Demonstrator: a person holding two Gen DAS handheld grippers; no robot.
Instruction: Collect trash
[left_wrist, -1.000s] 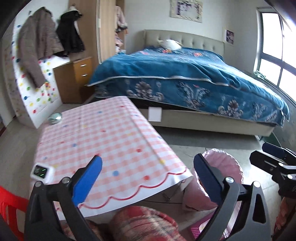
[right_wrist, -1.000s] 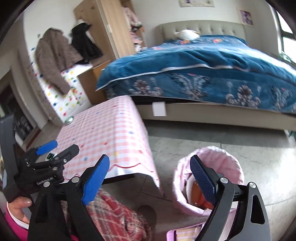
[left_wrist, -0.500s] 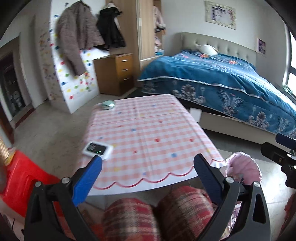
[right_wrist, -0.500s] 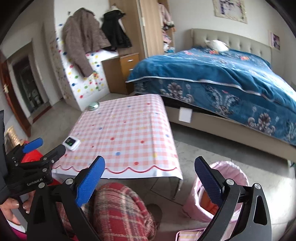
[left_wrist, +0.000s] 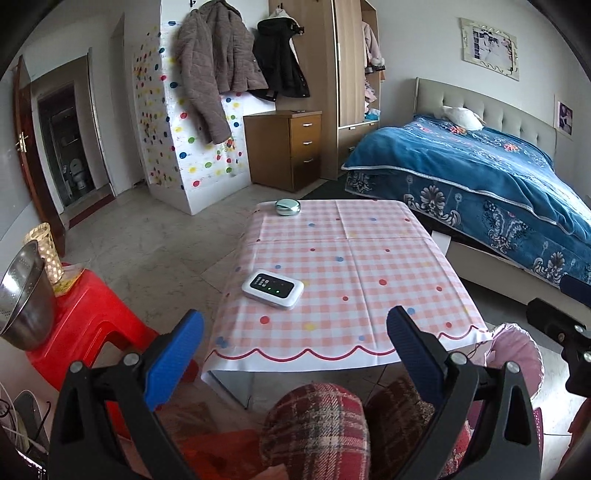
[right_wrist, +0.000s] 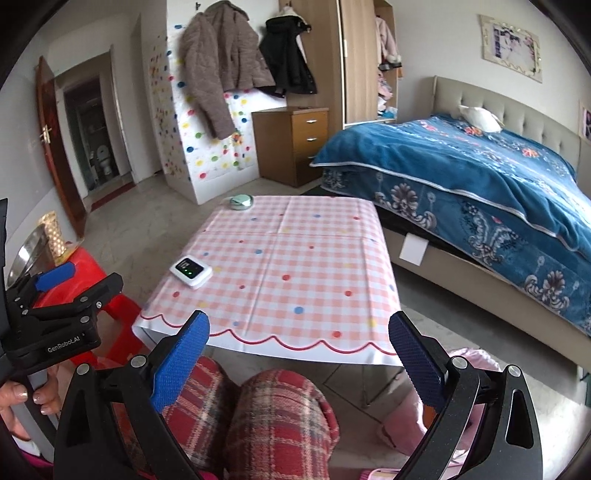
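My left gripper (left_wrist: 293, 345) is open and empty, held above my knees just short of the near edge of the low table with the pink checked cloth (left_wrist: 354, 254). My right gripper (right_wrist: 299, 349) is open and empty too, at the same edge. A pink trash bin (left_wrist: 517, 350) stands on the floor right of the table; it also shows in the right wrist view (right_wrist: 424, 410). A white device with green lights (left_wrist: 272, 288) and a small green round case (left_wrist: 287, 206) lie on the table. No loose trash shows on the cloth.
A red plastic stool (left_wrist: 88, 325) with a steel bowl (left_wrist: 22, 295) stands left of the table. A bed with a blue cover (left_wrist: 480, 184) fills the right side. A wooden drawer cabinet (left_wrist: 291, 147) and hung coats stand at the back.
Both grippers swung left and rose, from facing the pink bin and floor to facing the table squarely. The stool and doorway came into view. Jaws stayed open.
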